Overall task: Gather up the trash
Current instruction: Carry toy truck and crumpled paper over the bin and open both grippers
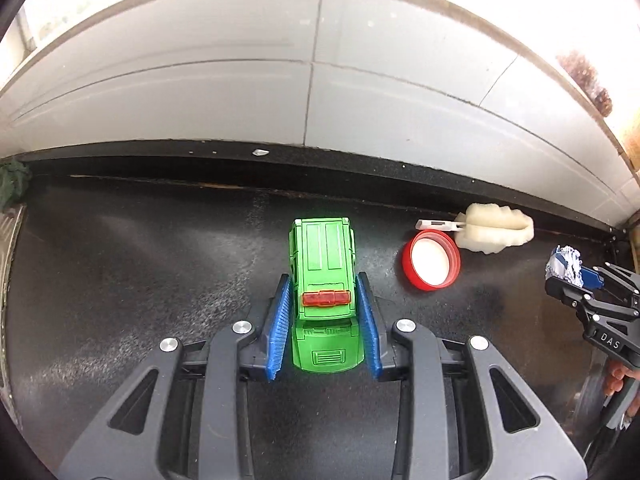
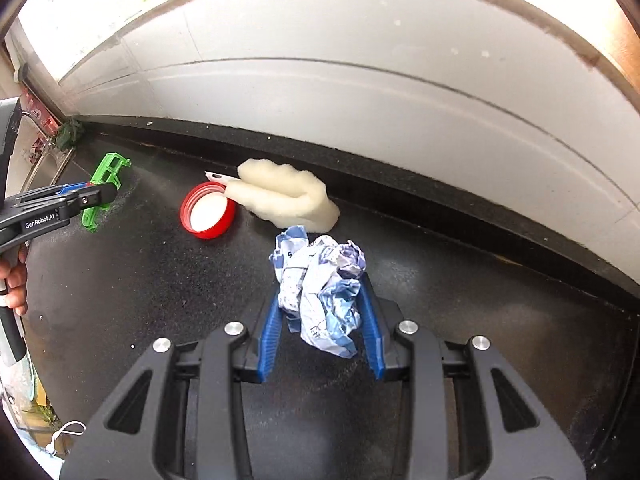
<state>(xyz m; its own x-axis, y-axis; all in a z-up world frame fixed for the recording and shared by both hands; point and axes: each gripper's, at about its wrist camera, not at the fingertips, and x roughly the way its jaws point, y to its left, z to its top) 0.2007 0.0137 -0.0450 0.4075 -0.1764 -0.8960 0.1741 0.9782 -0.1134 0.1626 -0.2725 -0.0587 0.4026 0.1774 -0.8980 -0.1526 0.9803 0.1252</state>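
My left gripper (image 1: pixel 325 280) is shut on a green toy truck (image 1: pixel 323 272) with an orange light bar, held over the black counter (image 1: pixel 140 264). My right gripper (image 2: pixel 320 280) is shut on a crumpled blue-and-white paper wrapper (image 2: pixel 320 292). In the left wrist view the right gripper (image 1: pixel 568 276) shows at the far right with the wrapper (image 1: pixel 565 262). In the right wrist view the left gripper (image 2: pixel 86 196) shows at the left with the truck (image 2: pixel 105 184).
A red lid (image 1: pixel 431 259) lies open side up beside a cream sponge brush (image 1: pixel 496 229) with a white handle, near the counter's back edge; both show in the right wrist view, lid (image 2: pixel 208 210) and brush (image 2: pixel 288 196). A grey tiled wall (image 1: pixel 312 80) stands behind. A green cloth (image 1: pixel 12 184) sits far left.
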